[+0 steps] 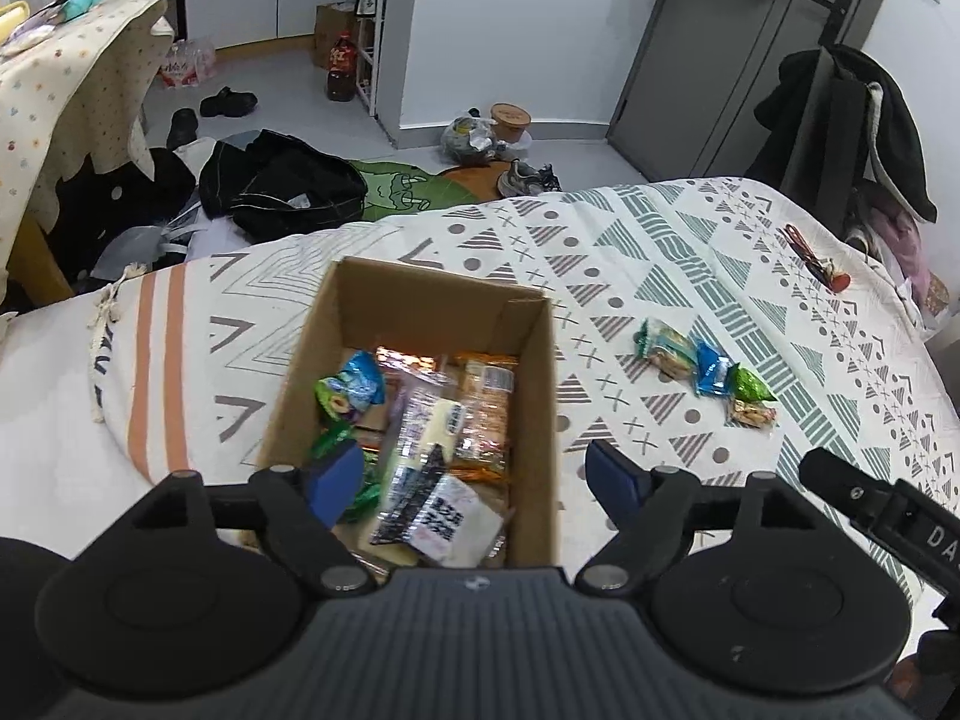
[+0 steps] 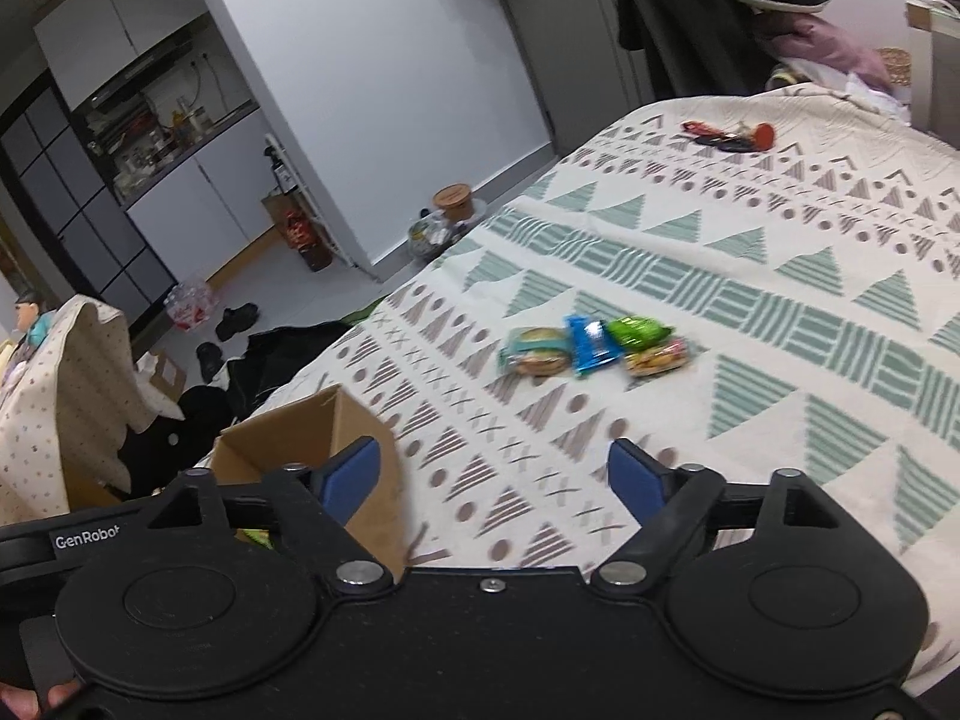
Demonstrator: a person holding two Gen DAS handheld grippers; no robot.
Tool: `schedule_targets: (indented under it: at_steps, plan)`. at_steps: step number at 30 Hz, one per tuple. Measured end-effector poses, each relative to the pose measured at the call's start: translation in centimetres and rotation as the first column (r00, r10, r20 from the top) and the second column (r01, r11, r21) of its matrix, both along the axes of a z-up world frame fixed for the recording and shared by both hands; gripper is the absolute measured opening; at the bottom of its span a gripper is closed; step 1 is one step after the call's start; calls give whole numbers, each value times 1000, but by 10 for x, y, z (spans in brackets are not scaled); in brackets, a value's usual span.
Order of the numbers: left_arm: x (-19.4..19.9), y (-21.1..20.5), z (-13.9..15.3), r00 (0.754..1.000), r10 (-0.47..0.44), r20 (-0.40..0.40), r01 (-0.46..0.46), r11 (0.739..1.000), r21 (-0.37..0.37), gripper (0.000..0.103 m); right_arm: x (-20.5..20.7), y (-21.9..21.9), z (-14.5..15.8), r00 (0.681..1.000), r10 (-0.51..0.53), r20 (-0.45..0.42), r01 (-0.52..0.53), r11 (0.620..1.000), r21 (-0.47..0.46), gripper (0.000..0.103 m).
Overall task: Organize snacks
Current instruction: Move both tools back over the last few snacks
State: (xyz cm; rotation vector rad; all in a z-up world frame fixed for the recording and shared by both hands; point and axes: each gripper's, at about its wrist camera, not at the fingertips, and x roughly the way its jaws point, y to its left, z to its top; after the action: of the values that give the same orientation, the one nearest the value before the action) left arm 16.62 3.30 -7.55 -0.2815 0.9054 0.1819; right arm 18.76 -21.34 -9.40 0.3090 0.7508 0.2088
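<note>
Both pairs of jaws stand wide apart and hold nothing. The left gripper (image 1: 477, 480) hangs above the near end of an open cardboard box (image 1: 528, 396), its left blue pad over the box's contents and its right pad just outside the box's right wall. The box sits on a bed covered by a patterned sheet (image 1: 660, 252) of grey and teal triangles.

Inside the box lies a loose heap of wrapped snacks (image 1: 420, 420): a blue and green packet at the left, clear-wrapped biscuit packs in the middle, and a white packet with dark lettering nearest the camera.

To the right of the box, well apart from it, four small snacks lie in a close row on the sheet: a teal-wrapped cookie pack (image 1: 663, 348), a blue packet (image 1: 711, 373), a green packet (image 1: 751, 385) and a clear pack of orange pieces (image 1: 750, 415), the last two touching.

The right gripper (image 2: 495, 474) hovers over bare sheet just right of the box (image 2: 360, 438), with those four snacks (image 2: 594, 345) straight ahead between its pads. Further right and beyond them, a red and black object (image 2: 729, 137) lies near the bed's far edge; what it is cannot be told.
</note>
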Motion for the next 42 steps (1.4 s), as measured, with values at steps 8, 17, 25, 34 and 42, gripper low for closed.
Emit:
schedule_targets:
  at_steps: [8, 17, 25, 34, 42]
  plan:
    - [7, -34, 0, 1000, -16, 1, 16, 999, 40, 85, 3, -36, 6, 999, -26, 27, 27, 999, -21, 93]
    - [20, -66, -2, 998, -57, 3, 57, 996, 66, 85, 11, -72, 1, 997, -45, 56, 47, 999, -27, 95]
    - [42, -84, -12, 996, -84, 16, 82, 992, 98, 85, 25, -87, -25, 996, -83, 18, 82, 996, 15, 95]
    - [74, -93, -24, 995, -102, 11, 101, 990, 103, 85, 54, -90, -45, 996, -85, -26, 86, 995, 51, 95]
    - [110, -101, -38, 990, -144, 6, 142, 984, 106, 85, 76, -88, -61, 995, -79, -65, 83, 995, 63, 95]
